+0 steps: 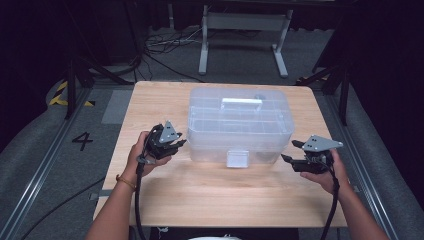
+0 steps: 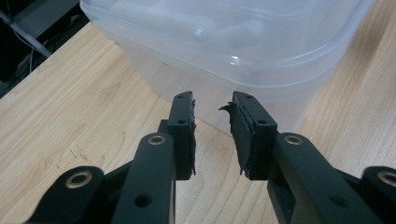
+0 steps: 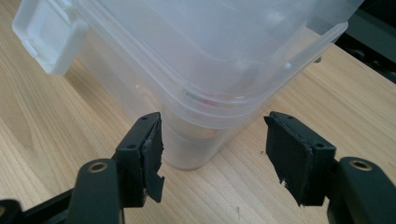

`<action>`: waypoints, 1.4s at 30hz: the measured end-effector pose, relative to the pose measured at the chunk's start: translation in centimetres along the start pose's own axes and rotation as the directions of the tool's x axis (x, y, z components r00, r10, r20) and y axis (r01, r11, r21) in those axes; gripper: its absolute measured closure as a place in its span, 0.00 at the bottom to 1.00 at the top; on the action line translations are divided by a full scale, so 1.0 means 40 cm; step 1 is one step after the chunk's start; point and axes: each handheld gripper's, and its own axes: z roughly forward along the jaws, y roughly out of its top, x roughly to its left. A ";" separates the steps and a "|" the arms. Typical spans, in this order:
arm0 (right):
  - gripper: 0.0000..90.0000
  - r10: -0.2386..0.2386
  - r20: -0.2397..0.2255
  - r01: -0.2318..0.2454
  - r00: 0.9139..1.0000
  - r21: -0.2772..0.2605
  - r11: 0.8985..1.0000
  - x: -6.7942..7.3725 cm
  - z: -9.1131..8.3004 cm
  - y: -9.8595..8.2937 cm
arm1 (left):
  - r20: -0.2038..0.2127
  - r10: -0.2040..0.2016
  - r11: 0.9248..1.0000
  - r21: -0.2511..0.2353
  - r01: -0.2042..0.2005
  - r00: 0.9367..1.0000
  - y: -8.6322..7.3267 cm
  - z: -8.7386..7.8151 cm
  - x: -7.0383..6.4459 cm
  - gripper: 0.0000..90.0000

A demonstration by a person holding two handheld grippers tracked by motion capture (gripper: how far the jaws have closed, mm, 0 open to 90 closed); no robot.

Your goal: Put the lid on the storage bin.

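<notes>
Here the lidded box [image 1: 240,125] lies crosswise, latch [image 1: 237,158] facing the person, both grippers' jaws spread.

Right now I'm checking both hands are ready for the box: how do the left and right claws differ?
The left claw has its jaws set narrow, while the right claw gapes wider. The left claw sits close to the clear plastic box, near its left front corner; the right claw faces the box's right front corner with more wood between. Both are open, empty and touch nothing.
</notes>
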 end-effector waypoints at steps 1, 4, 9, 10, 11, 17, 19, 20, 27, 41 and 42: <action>0.41 -0.003 0.003 0.003 1.000 0.000 1.000 -0.001 -0.004 0.001 | 0.001 0.002 1.000 0.004 -0.002 1.000 -0.002 0.001 0.002 0.73; 0.41 -0.007 0.002 0.007 1.000 0.002 1.000 -0.003 -0.008 0.001 | -0.010 -0.009 1.000 0.013 0.009 1.000 -0.002 0.005 0.008 0.63; 0.41 -0.021 -0.002 0.021 1.000 0.028 0.999 -0.003 -0.012 0.003 | -0.018 0.026 0.999 0.041 -0.025 1.000 0.007 0.007 0.004 0.51; 0.41 -0.022 -0.006 0.022 1.000 0.030 0.999 -0.002 -0.013 0.006 | -0.018 0.038 0.998 0.050 -0.037 0.999 0.010 0.009 0.005 0.50; 0.41 -0.027 -0.012 0.027 1.000 0.032 0.999 -0.002 -0.014 0.010 | -0.017 0.040 0.997 0.061 -0.039 0.999 0.014 0.010 0.005 0.49; 0.41 -0.036 0.003 0.036 0.999 0.049 0.998 -0.003 -0.011 0.035 | -0.010 0.037 0.994 0.099 -0.036 0.999 0.024 0.000 -0.012 0.37; 0.41 -0.043 -0.002 0.043 0.999 0.064 0.997 0.000 -0.011 0.038 | -0.011 0.022 0.998 0.062 -0.021 1.000 0.018 -0.010 -0.021 0.35; 0.41 -0.054 -0.007 0.054 0.999 0.079 0.995 0.002 -0.010 0.036 | -0.011 0.022 0.998 0.062 -0.021 1.000 0.018 -0.010 -0.021 0.33; 0.41 -0.072 0.010 0.070 0.997 0.123 0.990 0.000 -0.030 0.003 | -0.019 -0.021 0.997 0.075 0.023 1.000 -0.044 -0.028 -0.051 0.28; 0.38 -0.037 -0.002 0.037 0.999 0.157 0.987 -0.033 -0.062 -0.068 | -0.050 -0.029 0.986 0.164 0.036 0.998 -0.147 -0.067 -0.075 0.25; 0.38 -0.038 -0.005 0.038 0.999 0.166 0.985 -0.034 -0.062 -0.074 | -0.060 -0.031 0.984 0.173 0.041 0.998 -0.151 -0.066 -0.077 0.23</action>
